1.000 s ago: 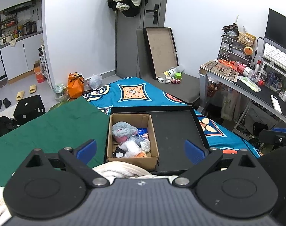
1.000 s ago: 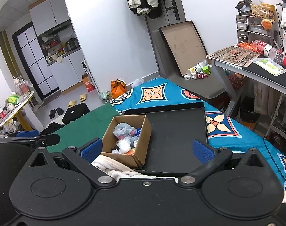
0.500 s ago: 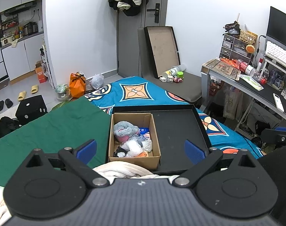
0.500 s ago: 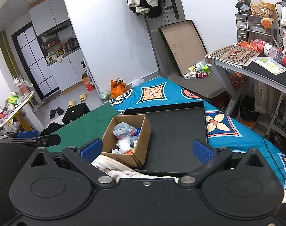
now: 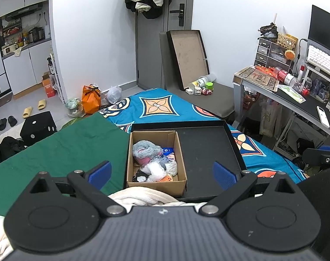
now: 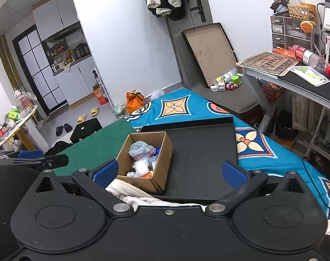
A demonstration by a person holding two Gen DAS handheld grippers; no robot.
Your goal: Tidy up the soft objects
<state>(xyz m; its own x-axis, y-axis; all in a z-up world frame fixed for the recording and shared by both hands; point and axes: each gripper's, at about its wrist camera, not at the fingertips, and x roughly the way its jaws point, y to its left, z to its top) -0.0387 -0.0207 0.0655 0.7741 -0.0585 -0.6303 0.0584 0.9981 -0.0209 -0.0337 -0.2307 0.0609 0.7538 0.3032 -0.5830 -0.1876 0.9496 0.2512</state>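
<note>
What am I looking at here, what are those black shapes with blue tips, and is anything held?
Each picture comes from a camera on a hand-held gripper, looking forward along its jaws. The black shapes are the left gripper and the right gripper; the blue tips are their pads. Both stand wide open, holding nothing. Ahead, on the bed, a black tray holds a cardboard box of soft things, a grey plush toy on top. A cream blanket lies nearest.

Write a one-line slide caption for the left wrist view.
Open left tool hovers above a cardboard box of soft toys sitting in a black tray on the bed.
</note>
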